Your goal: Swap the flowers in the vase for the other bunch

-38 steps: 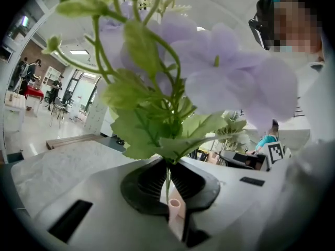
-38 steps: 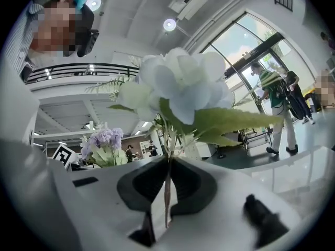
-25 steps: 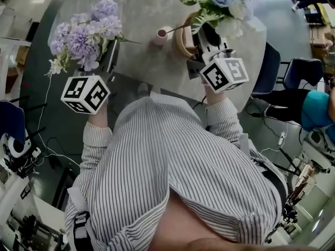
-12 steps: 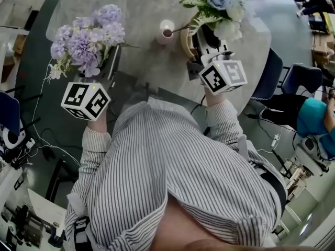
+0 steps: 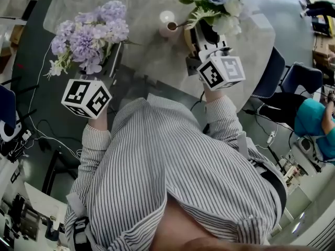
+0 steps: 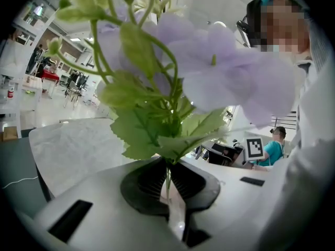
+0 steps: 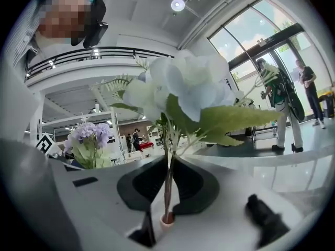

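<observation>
While left gripper (image 6: 167, 181) clamps purple bunch (image 6: 230, 82), right gripper (image 7: 168, 188) clamps blue bunch (image 7: 189, 88) (stems between jaws).

Everything here sits on a big rounded tabletop in pale grey marble-look stone (image 5: 141, 14), and its near edge runs in a curve. Most of the surface is bare. A small pink vase (image 5: 167, 31) stands upright on it, dark mouth facing up. Just beside the vase there's a tan rounded wooden-looking thing (image 5: 186, 37), mostly covered, so can't tell what it is.
</observation>
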`<action>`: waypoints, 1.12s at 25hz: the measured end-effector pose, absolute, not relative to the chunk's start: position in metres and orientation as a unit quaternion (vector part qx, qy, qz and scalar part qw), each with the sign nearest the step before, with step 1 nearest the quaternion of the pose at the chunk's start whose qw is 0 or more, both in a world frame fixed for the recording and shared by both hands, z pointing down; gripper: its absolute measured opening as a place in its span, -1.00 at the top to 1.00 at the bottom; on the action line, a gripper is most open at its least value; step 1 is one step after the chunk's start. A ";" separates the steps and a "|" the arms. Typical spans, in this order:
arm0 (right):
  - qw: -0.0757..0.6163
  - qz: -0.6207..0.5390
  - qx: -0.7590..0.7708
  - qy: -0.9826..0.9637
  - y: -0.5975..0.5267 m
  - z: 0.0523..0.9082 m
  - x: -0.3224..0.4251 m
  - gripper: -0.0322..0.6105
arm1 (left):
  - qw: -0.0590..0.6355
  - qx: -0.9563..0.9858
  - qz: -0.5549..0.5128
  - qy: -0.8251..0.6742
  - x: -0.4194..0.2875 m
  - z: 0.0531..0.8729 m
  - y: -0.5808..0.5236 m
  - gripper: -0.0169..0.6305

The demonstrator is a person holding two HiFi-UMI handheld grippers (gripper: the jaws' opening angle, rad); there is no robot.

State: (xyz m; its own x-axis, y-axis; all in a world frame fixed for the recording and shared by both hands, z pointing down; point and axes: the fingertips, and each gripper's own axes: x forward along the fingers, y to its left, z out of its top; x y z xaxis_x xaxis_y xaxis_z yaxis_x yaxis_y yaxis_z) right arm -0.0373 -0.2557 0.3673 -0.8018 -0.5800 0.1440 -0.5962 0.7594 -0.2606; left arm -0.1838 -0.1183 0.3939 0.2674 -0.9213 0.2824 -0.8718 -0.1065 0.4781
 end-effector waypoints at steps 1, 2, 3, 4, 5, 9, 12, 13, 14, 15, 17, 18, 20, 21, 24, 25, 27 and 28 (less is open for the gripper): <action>0.030 0.147 0.313 -0.938 -0.255 0.368 -0.038 0.80 | 0.289 0.741 -0.044 -0.604 -0.184 0.394 -0.118 0.85; 0.033 0.146 0.312 -0.938 -0.255 0.369 -0.039 0.79 | 0.291 0.741 -0.045 -0.604 -0.184 0.395 -0.118 0.85; 0.036 0.145 0.311 -0.938 -0.255 0.371 -0.039 0.79 | 0.292 0.740 -0.045 -0.604 -0.184 0.395 -0.118 0.85; 0.040 0.144 0.311 -0.939 -0.255 0.372 -0.040 0.79 | 0.293 0.740 -0.044 -0.604 -0.184 0.396 -0.118 0.85; 0.043 0.143 0.311 -0.939 -0.255 0.372 -0.040 0.79 | 0.293 0.740 -0.043 -0.604 -0.183 0.396 -0.118 0.85; 0.055 0.137 0.307 -0.940 -0.254 0.375 -0.045 0.79 | 0.291 0.736 -0.036 -0.610 -0.188 0.401 -0.116 0.85; 0.060 0.138 0.303 -0.941 -0.252 0.379 -0.047 0.78 | 0.294 0.733 -0.037 -0.612 -0.190 0.403 -0.115 0.85; 0.062 0.139 0.302 -0.941 -0.252 0.380 -0.048 0.77 | 0.296 0.733 -0.036 -0.611 -0.190 0.403 -0.115 0.85; 0.062 0.140 0.300 -0.942 -0.253 0.381 -0.049 0.77 | 0.297 0.733 -0.035 -0.611 -0.189 0.404 -0.115 0.85; 0.063 0.141 0.298 -0.942 -0.253 0.382 -0.051 0.76 | 0.298 0.733 -0.034 -0.610 -0.188 0.405 -0.116 0.85; 0.063 0.143 0.292 -0.944 -0.253 0.383 -0.054 0.75 | 0.302 0.732 -0.034 -0.609 -0.186 0.406 -0.116 0.85; 0.063 0.143 0.288 -0.945 -0.252 0.384 -0.055 0.75 | 0.305 0.732 -0.034 -0.609 -0.186 0.407 -0.116 0.85; 0.061 0.147 0.285 -0.945 -0.252 0.385 -0.057 0.73 | 0.309 0.731 -0.033 -0.607 -0.185 0.409 -0.116 0.85; 0.060 0.149 0.284 -0.945 -0.252 0.387 -0.058 0.72 | 0.310 0.732 -0.032 -0.606 -0.184 0.410 -0.116 0.85; 0.059 0.155 0.284 -0.944 -0.253 0.391 -0.059 0.69 | 0.312 0.735 -0.027 -0.601 -0.179 0.412 -0.116 0.85; 0.059 0.157 0.283 -0.944 -0.252 0.393 -0.060 0.68 | 0.312 0.736 -0.025 -0.600 -0.178 0.412 -0.116 0.85; 0.060 0.162 0.282 -0.944 -0.251 0.397 -0.062 0.66 | 0.312 0.737 -0.023 -0.599 -0.177 0.413 -0.114 0.85; 0.061 0.164 0.281 -0.944 -0.250 0.399 -0.063 0.65 | 0.313 0.736 -0.023 -0.599 -0.178 0.414 -0.114 0.85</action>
State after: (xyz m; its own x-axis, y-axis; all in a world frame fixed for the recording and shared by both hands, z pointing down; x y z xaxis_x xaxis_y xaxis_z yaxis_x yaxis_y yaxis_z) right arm -0.0625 -0.2501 0.3994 -0.8349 -0.5101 0.2070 -0.5500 0.7886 -0.2751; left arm -0.1775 -0.1136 0.4136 0.2802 -0.8971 0.3416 -0.8688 -0.0857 0.4878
